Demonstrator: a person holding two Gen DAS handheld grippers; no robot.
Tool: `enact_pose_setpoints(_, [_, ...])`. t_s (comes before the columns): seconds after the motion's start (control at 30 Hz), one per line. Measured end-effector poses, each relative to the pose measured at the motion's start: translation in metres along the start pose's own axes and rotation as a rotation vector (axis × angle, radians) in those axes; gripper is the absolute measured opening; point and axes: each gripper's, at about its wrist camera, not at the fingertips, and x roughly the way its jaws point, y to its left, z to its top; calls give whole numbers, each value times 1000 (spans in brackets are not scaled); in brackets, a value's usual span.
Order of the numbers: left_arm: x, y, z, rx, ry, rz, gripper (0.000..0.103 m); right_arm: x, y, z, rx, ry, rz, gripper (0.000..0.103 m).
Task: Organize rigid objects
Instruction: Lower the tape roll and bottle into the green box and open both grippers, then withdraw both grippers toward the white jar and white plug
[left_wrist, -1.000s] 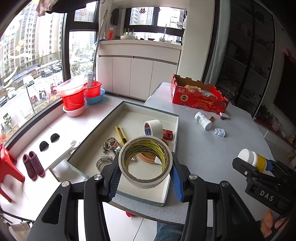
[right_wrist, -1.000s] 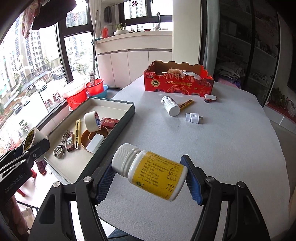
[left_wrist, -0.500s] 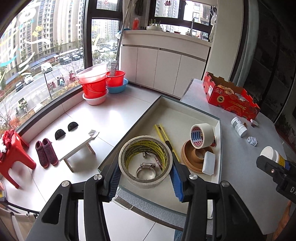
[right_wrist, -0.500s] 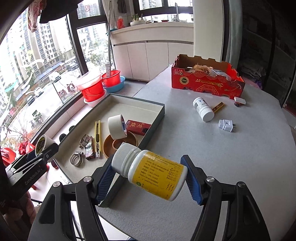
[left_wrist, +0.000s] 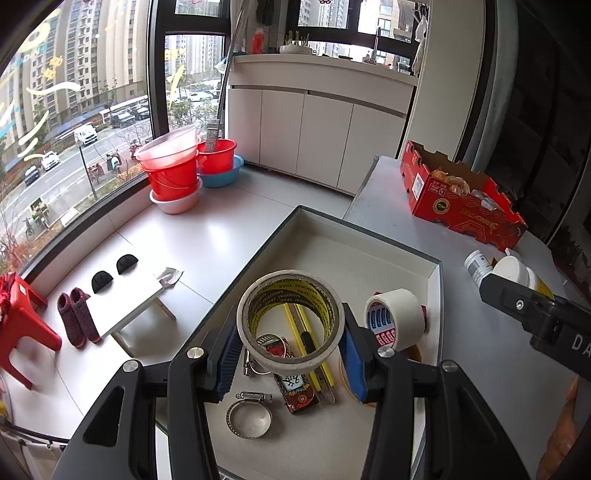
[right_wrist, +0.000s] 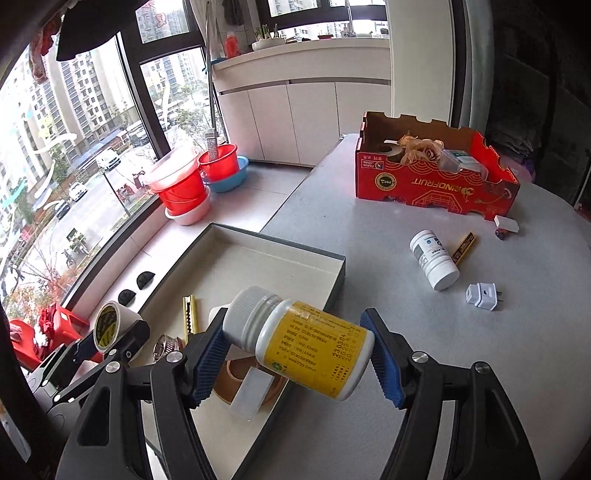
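Tape roll (left_wrist: 290, 321), cream with yellow printed core, is clamped between the blue pads (left_wrist: 226, 354) of the left gripper (left_wrist: 289, 356) and held above the tray (left_wrist: 435, 284). Bottle (right_wrist: 299, 341), white with a ribbed cap and yellow label, is gripped end to end in the right gripper (right_wrist: 295, 363), tilted, cap to the left, over the tray's right wall.

Tray: shallow, grey rim, pale floor, set at the table (right_wrist: 480, 369) edge. Contents seen in it:
- white tape roll with blue-red core (left_wrist: 393, 319), standing on edge near the right wall
- brown tape ring (right_wrist: 231, 376) lying flat, with a white block (right_wrist: 253, 391) resting on it
- yellow utility knife (left_wrist: 308, 343), lying lengthwise
- two metal hose clamps (left_wrist: 249, 415), one near the front, one partly hidden behind the held roll
- small red patterned box (left_wrist: 295, 387) beside the knife

Red carton (right_wrist: 436, 184), open-topped, stands at the far end of the table; dried flowers, a tape roll and small boxes are seen inside, the rest cannot be made out.

Loose on the table: a white bottle on its side (right_wrist: 434, 260), a thin gold-black strip (right_wrist: 464, 247) just beside it, a white plug adapter (right_wrist: 480, 295), a small white block (right_wrist: 506, 223) near the carton.

On the floor by the window, red basins (left_wrist: 173, 173) are stacked, a clear one on top.
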Motion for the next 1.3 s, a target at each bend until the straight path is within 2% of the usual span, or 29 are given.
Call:
enact_pose_setpoints(0.4, [40, -11, 10, 22, 50, 8, 52, 54, -3, 10, 53, 79, 32, 71])
enact_pose_setpoints(0.57, [53, -12, 8, 29, 74, 6, 53, 76, -6, 11, 94, 125, 89, 71])
enact_pose_setpoints(0.6, [55, -13, 7, 37, 76, 6, 62, 79, -6, 11, 93, 134, 114, 71])
enact_pose_setpoints(0.63, [55, -14, 7, 44, 74, 5, 78, 81, -6, 11, 89, 141, 131, 72])
enact_pose_setpoints(0.67, [55, -14, 6, 47, 66, 6, 83, 81, -5, 10, 84, 138, 136, 75])
enact_pose_setpoints(0.73, [54, -16, 5, 55, 59, 1, 85, 76, -7, 9, 84, 102, 128, 98])
enact_pose_setpoints(0.77, [55, -17, 5, 62, 65, 2, 86, 72, -9, 9, 89, 81, 128, 99])
enact_pose_setpoints(0.87, [56, -19, 3, 76, 67, 18, 102, 64, -16, 7, 103, 76, 124, 99])
enact_pose_setpoints(1.13, [41, -18, 3, 47, 32, 26, 103, 46, -45, -16, 171, 105, 74, 99])
enact_pose_setpoints(1.3, [24, -19, -2, 40, 7, 25, 103, 28, -38, -20, 121, 98, 74, 99])
